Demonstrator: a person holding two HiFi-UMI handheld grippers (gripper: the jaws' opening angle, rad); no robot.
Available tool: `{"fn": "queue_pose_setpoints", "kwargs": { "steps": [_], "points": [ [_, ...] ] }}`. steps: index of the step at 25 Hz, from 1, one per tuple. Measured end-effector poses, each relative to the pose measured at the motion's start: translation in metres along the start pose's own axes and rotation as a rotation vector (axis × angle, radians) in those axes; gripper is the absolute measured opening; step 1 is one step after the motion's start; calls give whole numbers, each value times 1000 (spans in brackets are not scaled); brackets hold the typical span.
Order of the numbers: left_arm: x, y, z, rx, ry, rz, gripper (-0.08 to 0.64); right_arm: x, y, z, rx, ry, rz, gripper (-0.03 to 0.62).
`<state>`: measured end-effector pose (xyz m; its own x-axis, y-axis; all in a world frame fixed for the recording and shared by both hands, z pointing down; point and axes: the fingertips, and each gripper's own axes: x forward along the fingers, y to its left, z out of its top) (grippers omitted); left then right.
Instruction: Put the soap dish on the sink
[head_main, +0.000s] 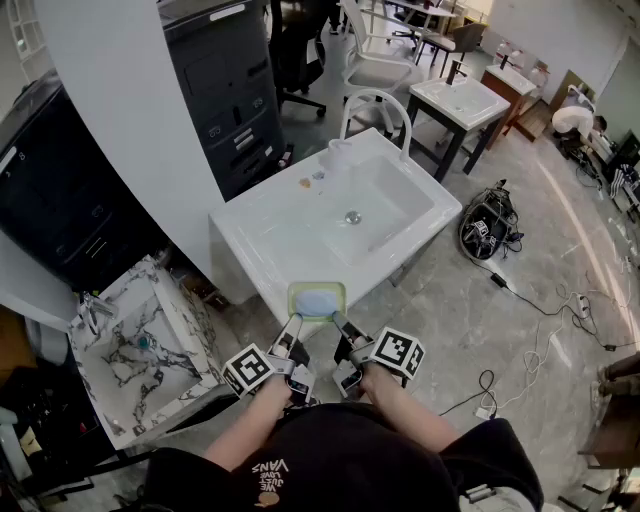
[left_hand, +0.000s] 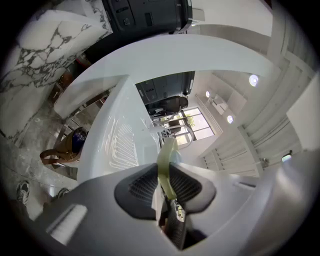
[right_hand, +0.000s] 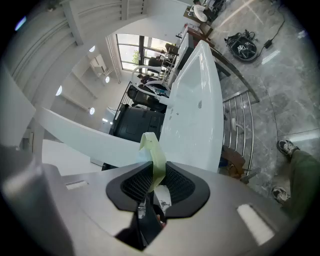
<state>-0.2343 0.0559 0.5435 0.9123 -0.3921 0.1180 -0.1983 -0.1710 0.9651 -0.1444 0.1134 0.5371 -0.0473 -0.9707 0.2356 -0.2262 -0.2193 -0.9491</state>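
Observation:
A pale green soap dish (head_main: 317, 300) holding a light blue soap sits at the near edge of the white sink (head_main: 290, 235). My left gripper (head_main: 292, 327) is shut on the dish's near left rim, and my right gripper (head_main: 340, 325) is shut on its near right rim. In the left gripper view the green rim (left_hand: 166, 167) stands edge-on between the black pads. The right gripper view shows the same rim (right_hand: 154, 159) pinched between its pads, with the white sink (right_hand: 197, 107) stretching ahead. Whether the dish rests on the sink or hovers just over it, I cannot tell.
The sink has a basin with a drain (head_main: 352, 216) and an arched faucet (head_main: 385, 112) at its far side. A marbled basin (head_main: 150, 345) stands on the floor to the left. A black cabinet (head_main: 235, 90) is behind. Cables (head_main: 487, 230) lie on the floor to the right.

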Motion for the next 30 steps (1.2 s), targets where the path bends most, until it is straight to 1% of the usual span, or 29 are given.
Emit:
{"fn": "queue_pose_setpoints", "kwargs": {
  "steps": [8, 14, 18, 23, 30],
  "points": [
    [1, -2, 2, 10, -10, -15, 120, 2, 2, 2, -2, -11, 22, 78],
    [18, -5, 5, 14, -29, -9, 120, 12, 2, 20, 6, 6, 31, 78],
    [39, -8, 4, 14, -62, 4, 121, 22, -2, 42, 7, 48, 37, 78],
    [74, -12, 2, 7, -124, 20, 120, 37, -7, 79, -10, 118, 40, 78],
    [125, -20, -8, -19, -245, 41, 120, 55, -15, 136, -51, 240, 56, 78]
  ]
}}
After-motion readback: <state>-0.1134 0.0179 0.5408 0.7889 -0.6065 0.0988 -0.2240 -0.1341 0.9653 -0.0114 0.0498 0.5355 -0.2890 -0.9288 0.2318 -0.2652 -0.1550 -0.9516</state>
